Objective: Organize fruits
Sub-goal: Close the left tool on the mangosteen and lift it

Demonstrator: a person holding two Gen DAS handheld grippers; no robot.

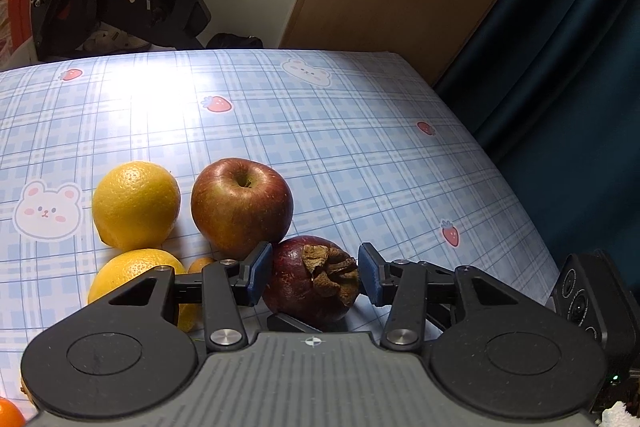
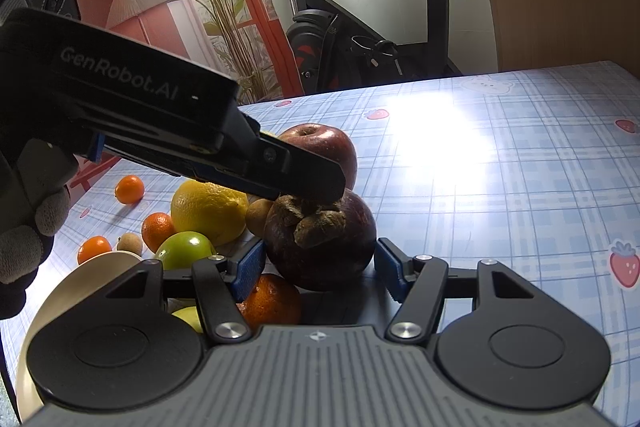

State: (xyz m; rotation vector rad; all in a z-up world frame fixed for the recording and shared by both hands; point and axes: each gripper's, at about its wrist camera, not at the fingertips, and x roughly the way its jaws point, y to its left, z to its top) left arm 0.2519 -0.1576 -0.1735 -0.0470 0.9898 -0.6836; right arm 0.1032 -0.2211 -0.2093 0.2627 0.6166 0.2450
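Observation:
A dark purple mangosteen [image 1: 310, 281] with a dry brown calyx sits on the checked tablecloth. My left gripper [image 1: 310, 277] straddles it, blue pads [image 1: 256, 277] close on both sides with small gaps. My right gripper [image 2: 318, 267] also straddles the same mangosteen [image 2: 320, 247], open, with gaps at each pad. The left gripper's body [image 2: 160, 115] reaches over the mangosteen from the left in the right wrist view. A red apple [image 1: 242, 205] stands just behind it, with two lemons [image 1: 136, 205] to the left.
Several small oranges [image 2: 130, 189], a green apple [image 2: 186, 251], a longan [image 2: 130, 243] and a cream plate [image 2: 80, 279] lie left of the pile. The table's right edge [image 1: 500, 163] borders a dark curtain. An exercise bike [image 2: 360, 27] stands behind the table.

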